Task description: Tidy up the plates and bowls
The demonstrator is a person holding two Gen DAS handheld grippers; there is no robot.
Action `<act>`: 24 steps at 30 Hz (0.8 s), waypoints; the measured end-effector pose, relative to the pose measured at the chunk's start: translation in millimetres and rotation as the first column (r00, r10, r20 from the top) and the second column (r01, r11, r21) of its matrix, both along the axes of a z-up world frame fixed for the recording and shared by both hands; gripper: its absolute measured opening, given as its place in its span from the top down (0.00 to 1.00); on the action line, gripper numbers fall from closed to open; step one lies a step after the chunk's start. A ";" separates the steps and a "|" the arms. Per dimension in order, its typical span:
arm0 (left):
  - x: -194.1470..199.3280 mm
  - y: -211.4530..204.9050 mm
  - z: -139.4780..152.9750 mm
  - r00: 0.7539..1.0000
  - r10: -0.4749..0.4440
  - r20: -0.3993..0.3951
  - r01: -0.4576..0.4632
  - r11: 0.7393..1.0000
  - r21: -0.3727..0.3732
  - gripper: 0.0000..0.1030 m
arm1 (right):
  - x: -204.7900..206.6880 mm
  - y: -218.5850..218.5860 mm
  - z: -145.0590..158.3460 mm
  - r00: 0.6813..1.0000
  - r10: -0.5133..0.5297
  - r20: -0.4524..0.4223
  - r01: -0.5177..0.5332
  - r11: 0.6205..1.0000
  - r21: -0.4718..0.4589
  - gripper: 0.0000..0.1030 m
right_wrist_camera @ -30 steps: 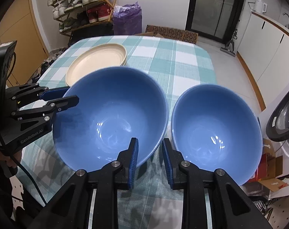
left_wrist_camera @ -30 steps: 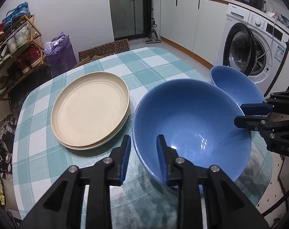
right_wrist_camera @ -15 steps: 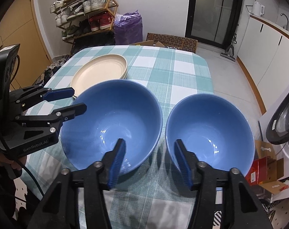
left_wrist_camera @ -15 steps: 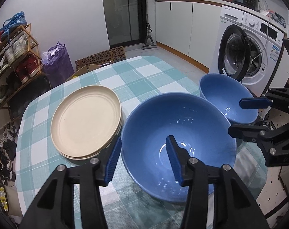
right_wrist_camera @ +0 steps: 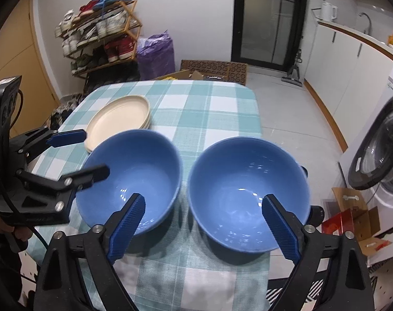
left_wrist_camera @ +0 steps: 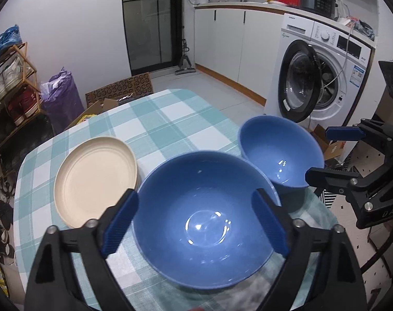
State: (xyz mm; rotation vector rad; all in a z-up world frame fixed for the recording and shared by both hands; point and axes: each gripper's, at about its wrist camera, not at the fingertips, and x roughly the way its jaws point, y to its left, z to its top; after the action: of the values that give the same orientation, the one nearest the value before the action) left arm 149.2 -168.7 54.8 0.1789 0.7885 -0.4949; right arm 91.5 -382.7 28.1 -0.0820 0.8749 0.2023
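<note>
Two blue bowls stand side by side on the checked tablecloth (left_wrist_camera: 170,119). Beside the left bowl (left_wrist_camera: 206,220) (right_wrist_camera: 134,171) lies a stack of cream plates (left_wrist_camera: 95,178) (right_wrist_camera: 118,116); the right bowl (left_wrist_camera: 279,153) (right_wrist_camera: 248,189) is near the table's right edge. My left gripper (left_wrist_camera: 195,193) (right_wrist_camera: 95,153) hovers over the left bowl's near side, jaws opening wide, pads off the rim. My right gripper (right_wrist_camera: 203,199) (left_wrist_camera: 317,154) hangs above the right bowl's near half, jaws also opening, holding nothing.
A washing machine (left_wrist_camera: 313,77) with its door open stands right of the table, with cardboard boxes (right_wrist_camera: 352,207) on the floor beside it. Beyond the far edge are a shoe rack (right_wrist_camera: 100,39), a purple bag (right_wrist_camera: 154,54) and a flat carton. A person's hand (right_wrist_camera: 20,233) holds the left gripper.
Both grippers were nearly shut at the left bowl's rim. They have opened wide and pulled back and upward, leaving that bowl resting on the cloth beside the other.
</note>
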 end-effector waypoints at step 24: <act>30.0 -48.7 20.5 0.994 -0.105 0.009 0.105 0.994 0.002 0.00 | -20.5 -79.5 21.6 0.984 -0.176 0.032 0.171 0.978 0.117 0.01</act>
State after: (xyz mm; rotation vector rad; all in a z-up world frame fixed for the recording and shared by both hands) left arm 179.2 -217.4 75.3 0.2250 0.7736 -0.5928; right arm 71.0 -462.2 49.7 0.0962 0.8226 0.0865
